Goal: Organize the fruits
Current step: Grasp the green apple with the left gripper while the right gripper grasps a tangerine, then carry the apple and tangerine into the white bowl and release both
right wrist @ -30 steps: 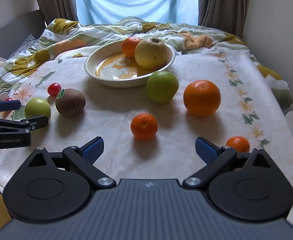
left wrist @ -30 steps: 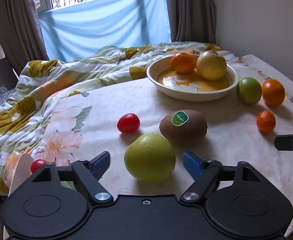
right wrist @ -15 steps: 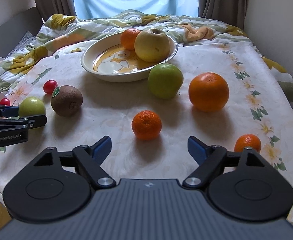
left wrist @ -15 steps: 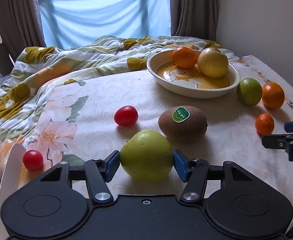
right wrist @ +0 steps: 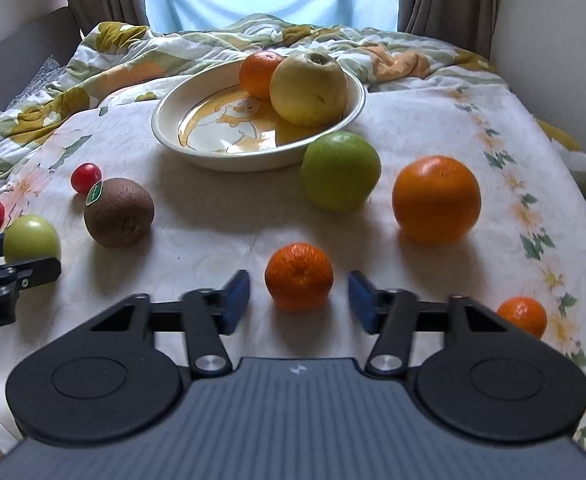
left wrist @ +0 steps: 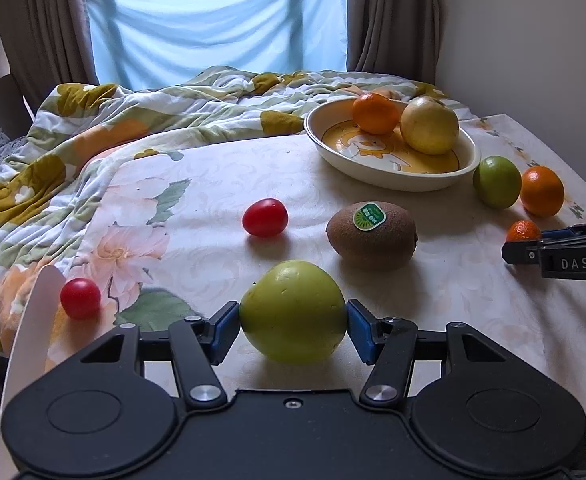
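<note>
Fruit is mostly unsorted: two pieces lie in the far bowl (left wrist: 389,178), a near green apple (left wrist: 293,312) is pinched by the left gripper (left wrist: 293,326), and a mandarin (right wrist: 299,276) is straddled, untouched, by the spread right gripper (right wrist: 299,300).

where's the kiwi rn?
The brown stickered kiwi lies on the floral tablecloth, centre of the left wrist view, just beyond the green apple in the left gripper, right of a red tomato.

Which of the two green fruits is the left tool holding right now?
The left tool holds the near green fruit, beside the kiwi, pads touching both its sides. The other green fruit sits untouched by the bowl.
</note>
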The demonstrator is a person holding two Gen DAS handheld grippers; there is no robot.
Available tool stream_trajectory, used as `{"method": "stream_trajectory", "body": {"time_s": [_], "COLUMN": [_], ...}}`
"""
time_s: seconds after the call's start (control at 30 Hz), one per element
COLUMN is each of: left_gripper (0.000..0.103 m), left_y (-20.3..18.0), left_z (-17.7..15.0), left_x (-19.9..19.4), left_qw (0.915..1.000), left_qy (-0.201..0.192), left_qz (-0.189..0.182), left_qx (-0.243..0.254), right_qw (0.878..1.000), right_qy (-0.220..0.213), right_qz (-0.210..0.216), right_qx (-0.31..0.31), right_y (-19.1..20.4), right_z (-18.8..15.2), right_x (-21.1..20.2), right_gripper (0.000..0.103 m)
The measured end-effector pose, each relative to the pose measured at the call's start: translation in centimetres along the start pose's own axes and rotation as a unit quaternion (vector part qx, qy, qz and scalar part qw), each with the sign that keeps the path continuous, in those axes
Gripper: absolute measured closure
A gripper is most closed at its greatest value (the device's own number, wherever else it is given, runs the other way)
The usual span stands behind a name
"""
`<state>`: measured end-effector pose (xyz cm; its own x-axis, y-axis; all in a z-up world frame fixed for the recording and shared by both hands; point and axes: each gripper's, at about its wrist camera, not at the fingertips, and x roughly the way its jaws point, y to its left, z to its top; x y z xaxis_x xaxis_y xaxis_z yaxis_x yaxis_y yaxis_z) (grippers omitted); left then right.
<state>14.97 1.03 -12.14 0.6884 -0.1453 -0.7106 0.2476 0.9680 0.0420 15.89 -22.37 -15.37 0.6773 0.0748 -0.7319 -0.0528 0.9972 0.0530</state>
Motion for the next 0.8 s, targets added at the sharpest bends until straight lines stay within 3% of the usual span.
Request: {"method": "stream_trajectory", "body": {"time_s": [0.4, 0.8], "left_gripper": [0.041, 0.041], "left_y": [0.2, 0.3], "left_z": [2.1, 6.8], "left_x": [-5.0, -9.5], "left_qw": [0.9992, 0.9973], "left_qy": [-0.032, -0.067], "left_qz": [-0.003, -0.001], "left_qx": [-0.022, -0.030], "right_qw": [0.999, 0.998], "right_qy": [-0.029, -0.045], "right_qz": [0.011, 0.023], "right_qx": [-0.015, -0.036], "right_y": [1.4, 2.1], "right_z": [1.7, 5.9], "right_x": [-3.9, -9.1], "right_gripper": [0.052, 0.052]}}
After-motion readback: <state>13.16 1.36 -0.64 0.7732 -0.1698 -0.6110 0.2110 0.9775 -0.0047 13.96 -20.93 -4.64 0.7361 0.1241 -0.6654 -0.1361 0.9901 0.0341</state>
